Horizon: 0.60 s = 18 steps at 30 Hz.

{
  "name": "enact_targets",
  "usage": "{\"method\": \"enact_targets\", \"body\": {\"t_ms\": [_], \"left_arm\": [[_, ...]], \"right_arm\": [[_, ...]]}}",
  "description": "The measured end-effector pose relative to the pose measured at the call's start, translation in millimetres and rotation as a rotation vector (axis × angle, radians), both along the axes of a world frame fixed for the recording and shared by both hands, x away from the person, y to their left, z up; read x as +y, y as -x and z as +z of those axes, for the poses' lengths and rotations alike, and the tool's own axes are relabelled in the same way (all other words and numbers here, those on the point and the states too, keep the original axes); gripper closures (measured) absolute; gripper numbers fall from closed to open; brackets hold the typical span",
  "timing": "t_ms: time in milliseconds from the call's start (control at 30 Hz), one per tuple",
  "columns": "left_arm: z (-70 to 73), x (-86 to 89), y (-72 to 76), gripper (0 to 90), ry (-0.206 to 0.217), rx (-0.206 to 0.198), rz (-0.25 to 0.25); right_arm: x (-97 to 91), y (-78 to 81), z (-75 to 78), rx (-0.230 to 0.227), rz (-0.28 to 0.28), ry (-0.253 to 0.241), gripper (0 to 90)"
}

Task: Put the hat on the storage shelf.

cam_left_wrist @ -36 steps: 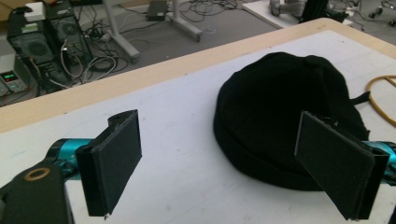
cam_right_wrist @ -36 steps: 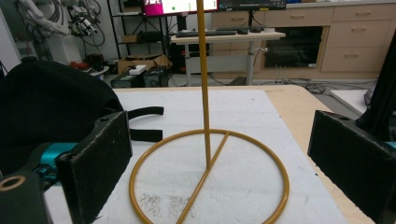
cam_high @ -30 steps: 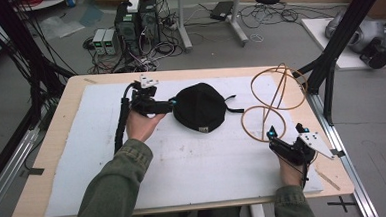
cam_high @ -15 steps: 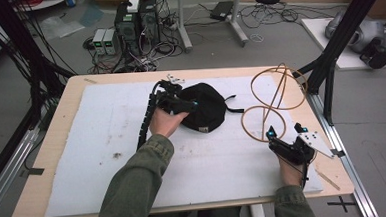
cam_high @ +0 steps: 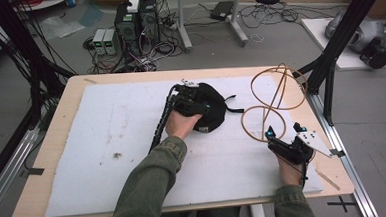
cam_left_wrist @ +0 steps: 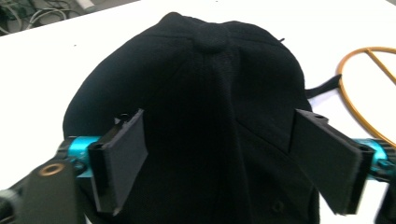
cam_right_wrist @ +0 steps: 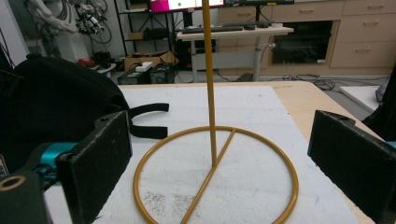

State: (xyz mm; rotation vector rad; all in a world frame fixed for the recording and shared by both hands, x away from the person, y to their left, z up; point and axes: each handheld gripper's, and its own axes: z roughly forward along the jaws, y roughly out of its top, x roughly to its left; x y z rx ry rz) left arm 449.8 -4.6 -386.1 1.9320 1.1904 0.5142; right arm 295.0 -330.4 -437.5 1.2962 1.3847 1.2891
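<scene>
Left tool sits over the black cap mid-table, its jaws wide but just closing, straddling the crown, seemingly not pressing it yet; further right, the right tool rests open, facing the yellow wire stand

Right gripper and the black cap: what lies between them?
The gold wire stand: in the high view its base ring lies on the white mat between the right gripper and the cap.
</scene>
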Motion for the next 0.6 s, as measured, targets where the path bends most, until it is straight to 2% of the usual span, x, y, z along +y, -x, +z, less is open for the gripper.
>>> {"method": "enact_targets", "body": {"t_ms": [33,67,167,233,267,300,367,433,467,533,600], "left_arm": [[-0.6,0.0,-0.4,21.8,0.001,-0.003,0.006],[-1.6,0.0,-1.0,29.6,-0.002,-0.005,0.007],[-2.8,-0.6,-1.6,35.3,0.004,-0.007,0.009],[-3.9,-2.2,-1.7,38.5,0.012,0.002,0.017],[-5.6,-4.1,-1.8,42.9,0.025,0.016,0.004],[-5.6,-4.1,-1.8,48.6,0.025,0.016,0.004],[-7.8,-7.3,-0.7,62.6,-0.019,0.009,0.009],[-8.1,-6.8,-0.8,81.0,-0.016,0.012,0.005],[-7.8,-5.9,-0.6,86.3,-0.009,0.025,0.005],[-7.1,-6.7,0.6,87.3,-0.026,0.018,-0.003],[-6.7,-6.4,1.1,87.6,-0.021,0.013,-0.005]], "right_arm": [[0.5,-0.1,-0.2,0.003,0.001,-0.004,5.4],[0.8,0.0,-0.3,0.001,0.002,0.001,5.4],[1.3,0.2,-0.4,0.007,0.002,-0.008,5.4],[0.9,-0.1,-0.5,0.004,0.0,-0.002,5.4],[0.6,-0.4,-0.6,-0.001,0.0,-0.001,5.4],[0.6,-0.5,-0.6,-0.001,-0.001,-0.001,5.4],[0.8,0.1,-0.4,0.0,-0.001,-0.002,5.4],[0.4,0.5,0.1,-0.005,-0.002,-0.001,5.4],[0.4,0.8,0.2,-0.005,-0.002,-0.003,5.4],[-0.1,0.8,0.4,-0.008,-0.003,-0.004,5.4],[-0.3,0.7,0.4,-0.006,-0.004,-0.007,5.4]]}}
